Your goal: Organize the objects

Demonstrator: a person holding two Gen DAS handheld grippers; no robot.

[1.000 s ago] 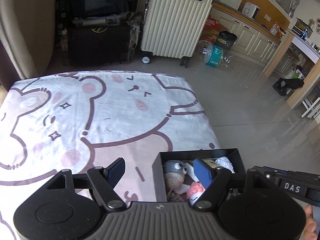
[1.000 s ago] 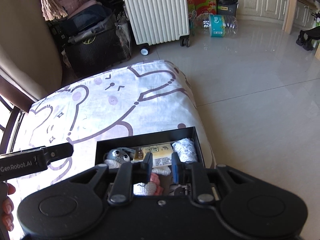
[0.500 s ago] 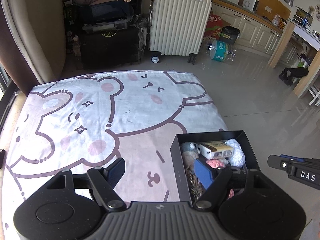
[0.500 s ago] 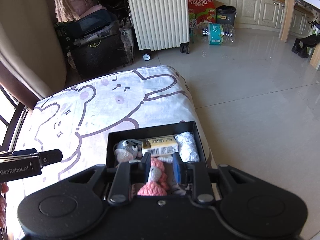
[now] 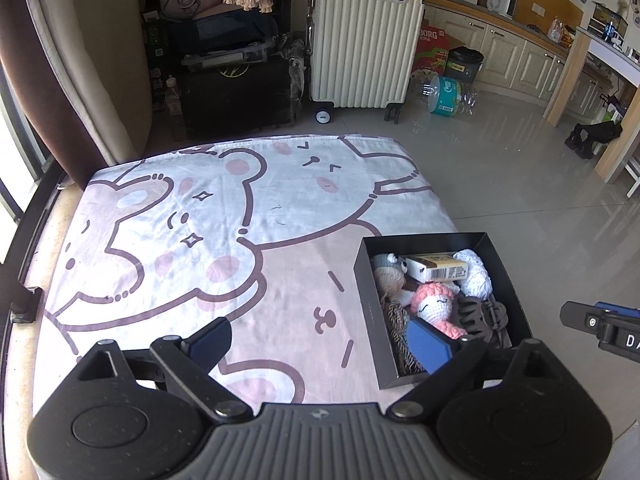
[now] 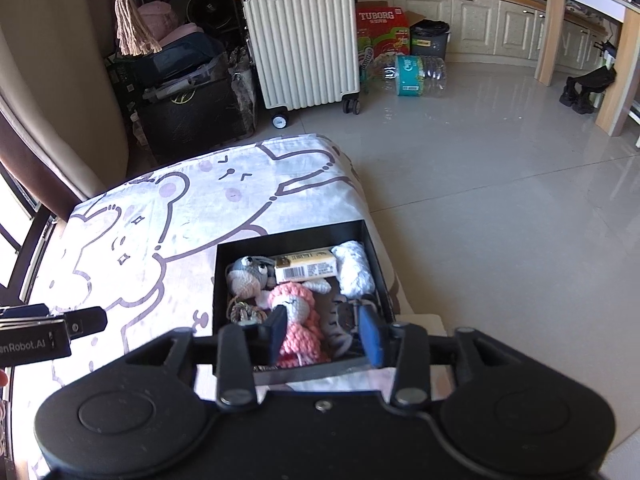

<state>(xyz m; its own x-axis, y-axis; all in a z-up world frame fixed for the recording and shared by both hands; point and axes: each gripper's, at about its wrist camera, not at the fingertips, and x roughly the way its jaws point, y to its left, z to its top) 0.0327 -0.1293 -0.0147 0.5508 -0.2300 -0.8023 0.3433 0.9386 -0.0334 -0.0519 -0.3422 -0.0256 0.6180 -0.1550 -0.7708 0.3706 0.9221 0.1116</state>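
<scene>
box (image 6: 297,236) on the bed sheet (image 5: 248,216) near its right edge, toys (image 6: 298,312), a carton (image 6: 306,266) and a hair clip (image 5: 482,316) inside, suitcase (image 6: 302,40) behind the bed, bottle (image 6: 418,76) on the floor to its right

On my right wrist view I read "TUBORG" in red on the cardboard carton (image 6: 382,26) at upper centre, beside the suitcase. At the left edge the other gripper's body (image 6: 34,342) shows "enRobot.AI" (first letter cut off). On my left wrist view the carton (image 5: 434,36) shows only "BORG", and the device at right (image 5: 624,340) reads "D".
</scene>
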